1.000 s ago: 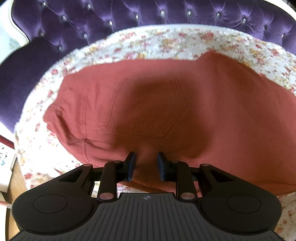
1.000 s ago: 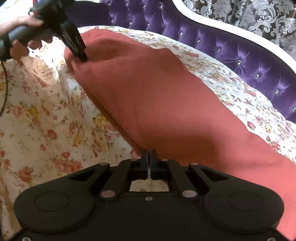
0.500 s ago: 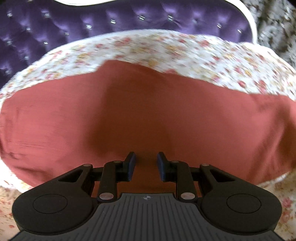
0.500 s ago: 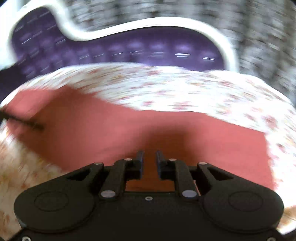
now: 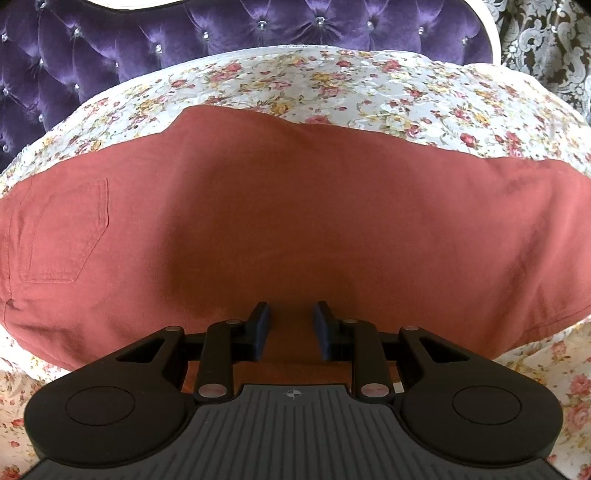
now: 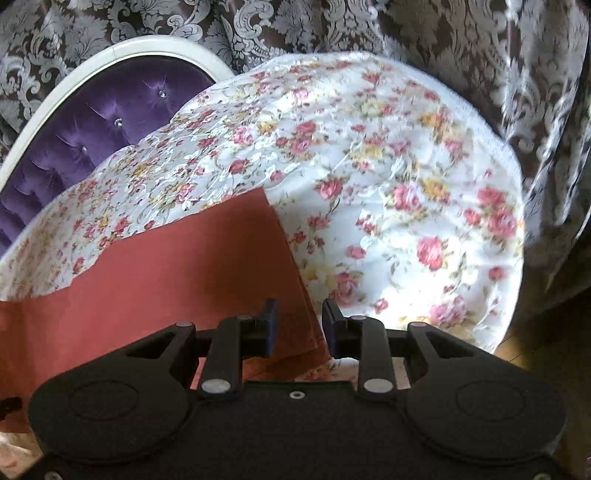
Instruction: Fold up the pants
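Observation:
Rust-red pants point(image 5: 295, 221) lie flat across the floral bed sheet point(image 5: 369, 88), with a back pocket point(image 5: 62, 229) at the left. My left gripper point(image 5: 291, 310) hovers over their near edge, open, and the cloth shows flat in the gap, not pinched. In the right wrist view the leg end of the pants point(image 6: 184, 266) stops at a straight hem point(image 6: 291, 266). My right gripper point(image 6: 300, 308) is over that hem corner. Its jaws are opening, with the cloth below them and neither pad pressing on it.
A purple tufted headboard point(image 5: 258, 33) with a white frame point(image 6: 92, 66) runs along the far side. Bare floral sheet point(image 6: 388, 184) extends past the hem to the bed's rounded edge. A patterned curtain point(image 6: 480, 44) hangs beyond it, and floor point(image 6: 535, 343) shows at the lower right.
My right gripper, shut at the pants' near edge before, has opened and swung over to the hem end. My left gripper slid right along the pants; the pocket now sits at the left.

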{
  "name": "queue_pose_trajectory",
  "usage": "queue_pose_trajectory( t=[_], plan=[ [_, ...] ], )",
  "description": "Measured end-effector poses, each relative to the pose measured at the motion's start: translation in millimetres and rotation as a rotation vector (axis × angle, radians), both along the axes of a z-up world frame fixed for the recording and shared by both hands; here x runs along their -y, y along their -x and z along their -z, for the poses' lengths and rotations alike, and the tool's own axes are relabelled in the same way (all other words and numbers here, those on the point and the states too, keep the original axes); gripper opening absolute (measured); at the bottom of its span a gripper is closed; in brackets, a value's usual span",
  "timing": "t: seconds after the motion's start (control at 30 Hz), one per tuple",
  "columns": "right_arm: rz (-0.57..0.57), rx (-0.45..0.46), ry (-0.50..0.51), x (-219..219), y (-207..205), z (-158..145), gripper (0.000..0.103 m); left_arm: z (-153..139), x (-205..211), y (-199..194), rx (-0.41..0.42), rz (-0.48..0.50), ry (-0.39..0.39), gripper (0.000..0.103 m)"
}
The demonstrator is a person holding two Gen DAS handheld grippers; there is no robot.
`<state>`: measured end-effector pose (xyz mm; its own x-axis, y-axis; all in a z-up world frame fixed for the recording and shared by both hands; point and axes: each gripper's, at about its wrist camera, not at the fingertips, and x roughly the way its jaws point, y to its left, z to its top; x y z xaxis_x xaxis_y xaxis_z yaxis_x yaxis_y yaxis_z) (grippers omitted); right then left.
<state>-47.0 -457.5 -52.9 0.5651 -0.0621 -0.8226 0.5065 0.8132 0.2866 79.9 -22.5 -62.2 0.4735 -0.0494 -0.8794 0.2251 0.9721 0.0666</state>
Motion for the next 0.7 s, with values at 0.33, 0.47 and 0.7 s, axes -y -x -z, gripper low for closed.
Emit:
queue_pose_trajectory(
  t=[0.33,0.47,0.7],
  plan=[
    [-0.057,0.021,0.01,-13,-3,-2,0.013,-1,-2,-4,-0.017,0.003,0.005,0.026],
    [-0.072,-0.005,0.078,-16,8,-17,0.013,-1,-2,-5,-0.023,0.005,0.01,0.026],
    [-0.037,0.025,0.012,-3,15,-6,0.039,0,0,-4,-0.018,0.018,-0.002,0.027]
  ],
)
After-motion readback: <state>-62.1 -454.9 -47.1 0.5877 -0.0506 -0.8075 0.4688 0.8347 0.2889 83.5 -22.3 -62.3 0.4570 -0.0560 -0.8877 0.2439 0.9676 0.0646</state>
